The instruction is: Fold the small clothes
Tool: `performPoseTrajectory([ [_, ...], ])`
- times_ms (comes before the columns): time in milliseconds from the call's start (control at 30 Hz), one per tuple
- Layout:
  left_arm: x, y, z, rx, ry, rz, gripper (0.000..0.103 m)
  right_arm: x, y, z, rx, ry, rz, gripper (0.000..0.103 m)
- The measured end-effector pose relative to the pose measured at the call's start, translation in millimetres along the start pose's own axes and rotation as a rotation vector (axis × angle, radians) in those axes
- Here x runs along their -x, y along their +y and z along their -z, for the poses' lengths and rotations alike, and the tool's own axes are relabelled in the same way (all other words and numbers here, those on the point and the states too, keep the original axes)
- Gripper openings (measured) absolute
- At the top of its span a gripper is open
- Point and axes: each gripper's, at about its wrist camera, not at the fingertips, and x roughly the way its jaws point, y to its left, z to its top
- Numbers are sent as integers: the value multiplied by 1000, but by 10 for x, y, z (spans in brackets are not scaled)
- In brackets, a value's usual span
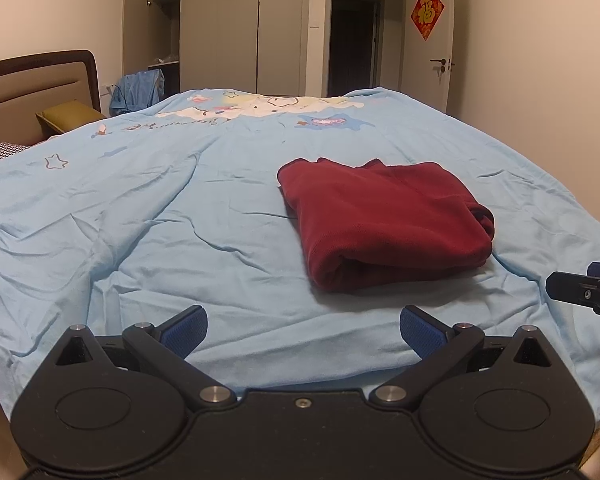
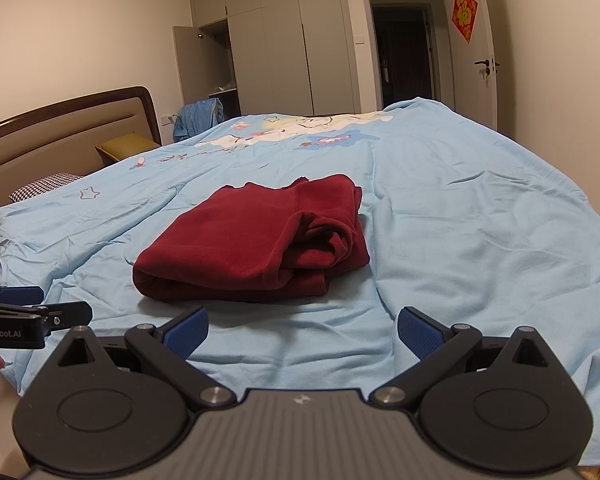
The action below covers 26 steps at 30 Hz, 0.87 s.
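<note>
A dark red garment (image 1: pixel 384 220) lies folded into a thick rectangle on the light blue bedspread (image 1: pixel 140 216). It also shows in the right wrist view (image 2: pixel 256 240), with bunched folds at its right end. My left gripper (image 1: pixel 303 330) is open and empty, over the bed's near edge, short of the garment. My right gripper (image 2: pixel 302 332) is open and empty, also just short of the garment. The right gripper's side shows at the right edge of the left wrist view (image 1: pixel 584 292). The left gripper's side shows at the left edge of the right wrist view (image 2: pixel 36 312).
A padded headboard (image 2: pixel 60 136) and a houndstooth pillow (image 2: pixel 44 186) are at the left. A yellow-topped bedside stand (image 2: pixel 128 146) is beside them. A wardrobe (image 2: pixel 276 48) with one open door and a dark doorway (image 2: pixel 404 52) stand beyond the bed.
</note>
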Motion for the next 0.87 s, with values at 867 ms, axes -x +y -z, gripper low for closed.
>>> performPoseTrajectory([
  [867,-90,67,-4,114,103,14,102,-23,-7,20,-5,12,-2,103],
])
